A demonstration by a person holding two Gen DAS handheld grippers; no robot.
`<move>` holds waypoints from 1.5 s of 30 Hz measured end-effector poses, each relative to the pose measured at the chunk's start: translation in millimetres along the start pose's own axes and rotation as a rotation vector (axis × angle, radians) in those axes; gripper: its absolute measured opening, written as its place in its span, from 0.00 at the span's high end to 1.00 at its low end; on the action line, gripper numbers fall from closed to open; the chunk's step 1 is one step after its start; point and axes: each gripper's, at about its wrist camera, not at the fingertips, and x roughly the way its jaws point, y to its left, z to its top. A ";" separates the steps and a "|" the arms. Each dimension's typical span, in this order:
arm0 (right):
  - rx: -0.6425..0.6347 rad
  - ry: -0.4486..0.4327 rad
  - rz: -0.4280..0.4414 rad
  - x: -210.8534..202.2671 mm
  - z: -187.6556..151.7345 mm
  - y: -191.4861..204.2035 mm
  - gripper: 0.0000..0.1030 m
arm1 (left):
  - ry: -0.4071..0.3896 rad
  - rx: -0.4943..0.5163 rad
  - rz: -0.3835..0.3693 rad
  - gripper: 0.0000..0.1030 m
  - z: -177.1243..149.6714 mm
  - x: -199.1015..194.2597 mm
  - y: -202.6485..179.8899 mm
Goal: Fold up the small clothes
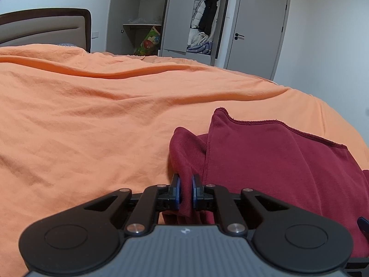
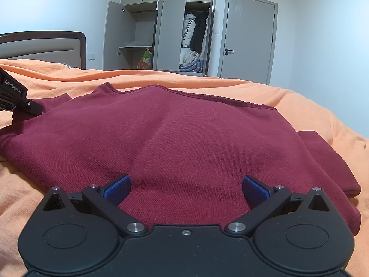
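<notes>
A dark red knit garment [image 2: 184, 133] lies partly folded on the orange bedcover [image 2: 311, 106], its hem edge facing the far side. My left gripper [image 1: 185, 192] is shut on a fold of this red garment [image 1: 276, 161] at its left side, with cloth pinched between the blue pads. The body of that left gripper [image 2: 16, 94] shows at the left edge of the right wrist view. My right gripper [image 2: 186, 188] is open and hovers low over the near part of the garment, its blue fingers [image 2: 118, 188] spread wide with only flat cloth beneath.
The orange bedcover [image 1: 92, 115] spreads wide to the left and far side. A padded headboard [image 1: 46, 27] stands at the back left. Beyond the bed an open grey wardrobe [image 2: 161, 34] holds coats and bedding, with a closed grey door [image 2: 249, 37] to its right.
</notes>
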 end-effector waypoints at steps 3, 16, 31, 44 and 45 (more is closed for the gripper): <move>0.000 -0.001 0.000 0.0 0.0 0.0 0.00 | -0.002 0.005 0.000 0.91 0.8 -1.2 -0.7; 0.001 0.000 0.000 0.3 -0.1 0.1 0.00 | -0.017 0.019 -0.002 0.92 4.5 -7.2 -4.7; -0.031 -0.022 0.022 -17.5 5.3 -8.5 0.00 | -0.137 0.056 -0.196 0.94 52.3 -53.9 -51.6; -0.004 -0.065 -0.138 -66.9 -8.8 -64.5 0.00 | -0.168 0.357 -0.489 0.94 62.8 -63.1 -233.2; 0.000 -0.060 -0.154 -70.5 -12.3 -69.9 0.00 | -0.152 0.373 -0.510 0.94 56.0 -59.0 -247.5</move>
